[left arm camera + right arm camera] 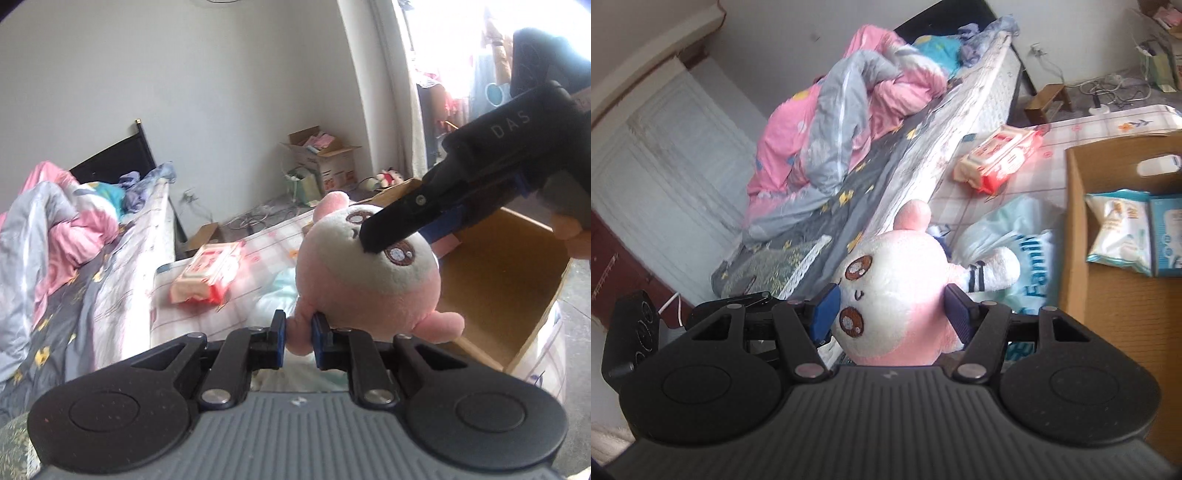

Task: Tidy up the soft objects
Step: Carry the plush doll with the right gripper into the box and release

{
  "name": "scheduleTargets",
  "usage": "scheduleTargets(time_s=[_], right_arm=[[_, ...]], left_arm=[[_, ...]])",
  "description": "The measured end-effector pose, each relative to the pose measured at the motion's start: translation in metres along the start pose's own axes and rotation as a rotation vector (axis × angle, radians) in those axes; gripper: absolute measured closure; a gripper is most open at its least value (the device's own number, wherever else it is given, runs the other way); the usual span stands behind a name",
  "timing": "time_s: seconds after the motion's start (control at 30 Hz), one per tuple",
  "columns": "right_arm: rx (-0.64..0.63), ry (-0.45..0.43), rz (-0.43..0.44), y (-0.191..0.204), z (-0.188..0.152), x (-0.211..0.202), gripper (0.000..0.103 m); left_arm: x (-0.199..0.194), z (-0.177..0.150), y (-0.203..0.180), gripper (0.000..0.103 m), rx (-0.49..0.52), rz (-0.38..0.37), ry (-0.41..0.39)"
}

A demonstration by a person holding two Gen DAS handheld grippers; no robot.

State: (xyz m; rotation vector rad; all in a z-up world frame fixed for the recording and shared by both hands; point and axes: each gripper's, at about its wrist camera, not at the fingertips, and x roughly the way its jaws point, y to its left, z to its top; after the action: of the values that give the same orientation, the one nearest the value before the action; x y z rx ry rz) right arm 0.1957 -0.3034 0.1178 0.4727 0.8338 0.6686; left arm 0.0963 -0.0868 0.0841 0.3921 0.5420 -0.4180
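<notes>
A pink and white plush toy [369,280] with brown embroidered eyes hangs in the air between both grippers. My left gripper [298,339] is shut on one of its small pink limbs at the bottom. My right gripper [391,229] comes in from the right, one black finger lying across the toy's face. In the right wrist view the right gripper [892,314] has its blue pads pressed against both sides of the plush toy [897,280], whose head fills the gap. An open cardboard box [517,295] stands just right of the toy.
The cardboard box [1078,221] holds packs of wipes [1119,229]. A pink tissue pack [207,273] and a pale blue plastic bag [1015,236] lie on the chequered cloth [266,236]. A bed with a crumpled pink and grey quilt [55,229] is at the left. More boxes [325,158] stand by the far wall.
</notes>
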Motion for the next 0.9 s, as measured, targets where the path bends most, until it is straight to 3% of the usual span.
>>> scheduleTargets(time_s=[0.23,0.5,0.7,0.83,0.9], right_arm=[[0.24,-0.066,-0.016,-0.12,0.017,-0.04,0.041],[0.504,-0.019,-0.008,-0.233,0.008,-0.014,0.036],[0.641,0.084,-0.072,-0.279,-0.005,0.028,0.036],[0.669,0.133,-0.1,-0.288,-0.018,0.049,0.036],[0.68,0.135,-0.098,-0.29,-0.019,0.054,0.036]], left_arm=[[0.089,0.057,-0.048,0.087,0.08,-0.096,0.081],[0.176,0.067,-0.079,0.087,0.225,-0.142,0.244],[0.207,0.065,-0.1,0.087,0.353,-0.149,0.298],[0.211,0.064,-0.111,0.086,0.416,-0.152,0.311],[0.208,0.063,-0.115,0.079,0.431,-0.144,0.311]])
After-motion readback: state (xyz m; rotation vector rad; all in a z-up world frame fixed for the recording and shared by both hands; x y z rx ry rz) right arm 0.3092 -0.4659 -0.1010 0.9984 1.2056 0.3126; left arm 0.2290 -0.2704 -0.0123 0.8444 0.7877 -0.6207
